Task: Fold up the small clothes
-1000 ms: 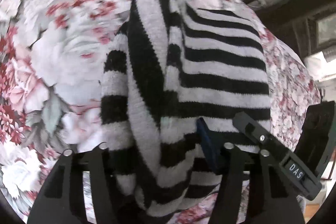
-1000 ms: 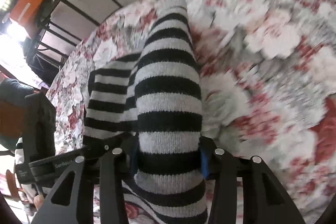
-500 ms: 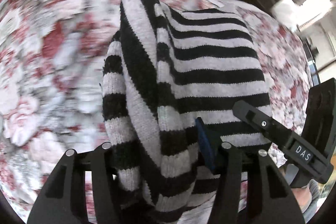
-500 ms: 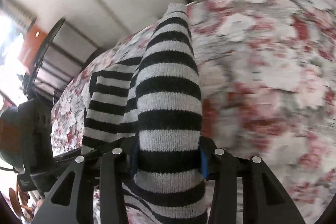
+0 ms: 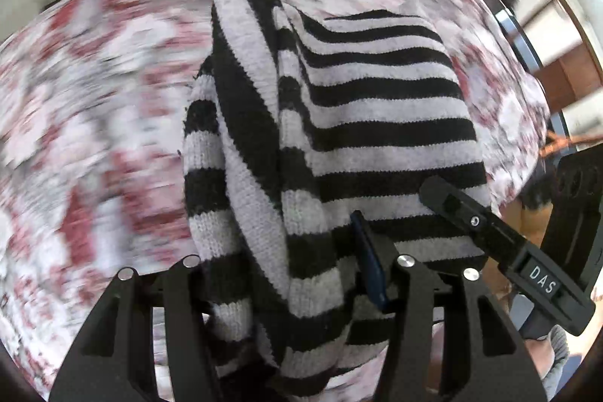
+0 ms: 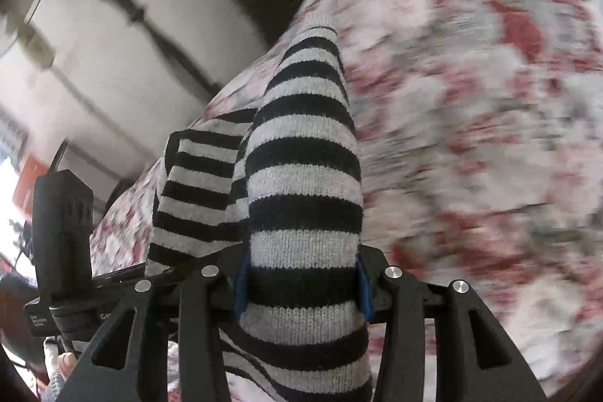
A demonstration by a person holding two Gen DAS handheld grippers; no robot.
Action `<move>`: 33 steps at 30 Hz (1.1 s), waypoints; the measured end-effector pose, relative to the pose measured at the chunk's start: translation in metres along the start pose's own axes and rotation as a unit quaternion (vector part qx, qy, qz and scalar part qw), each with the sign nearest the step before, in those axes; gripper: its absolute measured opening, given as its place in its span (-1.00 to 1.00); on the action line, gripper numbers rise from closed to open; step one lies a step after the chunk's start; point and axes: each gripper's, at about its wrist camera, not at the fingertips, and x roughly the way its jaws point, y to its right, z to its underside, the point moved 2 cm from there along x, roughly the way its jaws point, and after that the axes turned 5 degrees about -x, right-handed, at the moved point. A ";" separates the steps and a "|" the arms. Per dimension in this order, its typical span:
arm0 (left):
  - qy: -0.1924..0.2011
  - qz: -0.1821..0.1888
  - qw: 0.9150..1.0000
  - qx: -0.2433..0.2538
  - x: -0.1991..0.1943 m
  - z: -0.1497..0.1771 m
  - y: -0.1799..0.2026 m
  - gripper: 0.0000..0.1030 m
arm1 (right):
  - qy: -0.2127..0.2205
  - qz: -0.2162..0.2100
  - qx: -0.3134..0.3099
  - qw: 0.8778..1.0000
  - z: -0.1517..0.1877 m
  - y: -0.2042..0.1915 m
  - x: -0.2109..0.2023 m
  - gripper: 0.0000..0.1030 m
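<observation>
A black-and-white striped knit garment (image 5: pixel 369 123) hangs bunched from both grippers above the floral bedspread (image 5: pixel 94 138). My left gripper (image 5: pixel 286 262) is shut on a thick bundle of it, with a blue pad showing at the right finger. In the right wrist view the striped garment (image 6: pixel 301 176) runs as a folded band between the blue pads, and my right gripper (image 6: pixel 301 285) is shut on it. The other gripper (image 5: pixel 501 240) shows at the right of the left view, and the left one (image 6: pixel 64 251) appears at the lower left of the right view.
The floral bedspread (image 6: pixel 490 138) fills most of both views, blurred by motion. A pale wall with a dark rail (image 6: pixel 143 14) lies behind in the right view. A bright window and wooden furniture (image 5: pixel 565 70) sit at the right edge of the left view.
Both grippers have swung sideways and risen with the striped garment still clamped. The background has swept round, and the wall and room now show more. The grips have not changed.
</observation>
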 end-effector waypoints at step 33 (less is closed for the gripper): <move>0.028 -0.096 0.993 0.062 0.084 0.049 0.128 0.78 | 0.092 0.168 0.043 0.981 0.068 0.146 -0.098 0.08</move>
